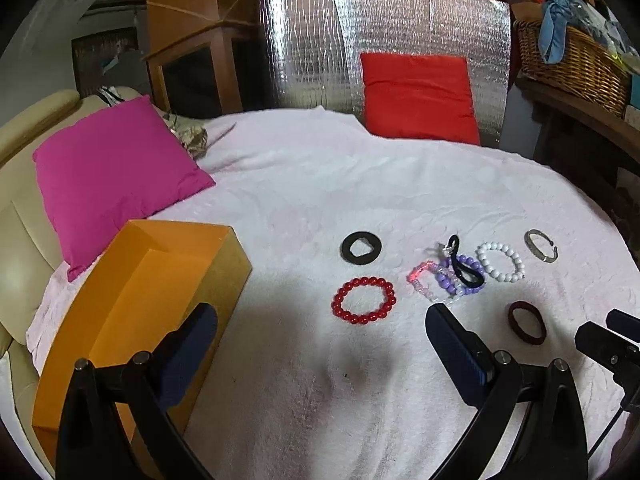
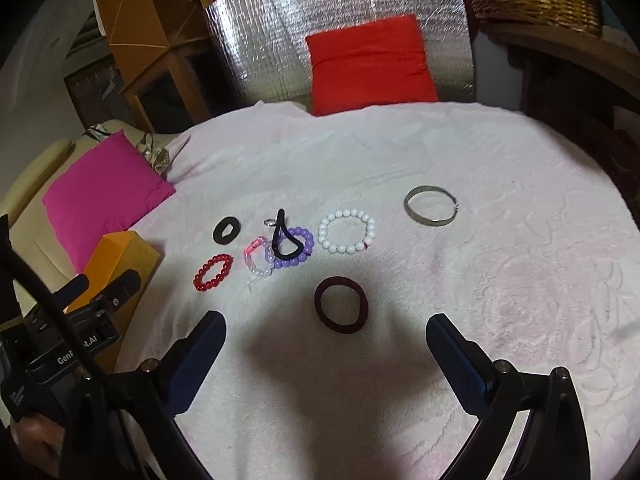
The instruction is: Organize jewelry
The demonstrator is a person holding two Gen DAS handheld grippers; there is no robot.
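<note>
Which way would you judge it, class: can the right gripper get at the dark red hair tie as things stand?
Probably yes: the right gripper is open, and the dark red hair tie lies alone on the white blanket just ahead, nothing between.

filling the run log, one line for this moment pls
left tongs open, empty | right tongs open above maroon hair tie | orange box empty

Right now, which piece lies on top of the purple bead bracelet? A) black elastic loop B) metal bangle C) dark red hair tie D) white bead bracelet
A: the black elastic loop crosses over the purple bead bracelet; the other three lie apart on the blanket.
</note>
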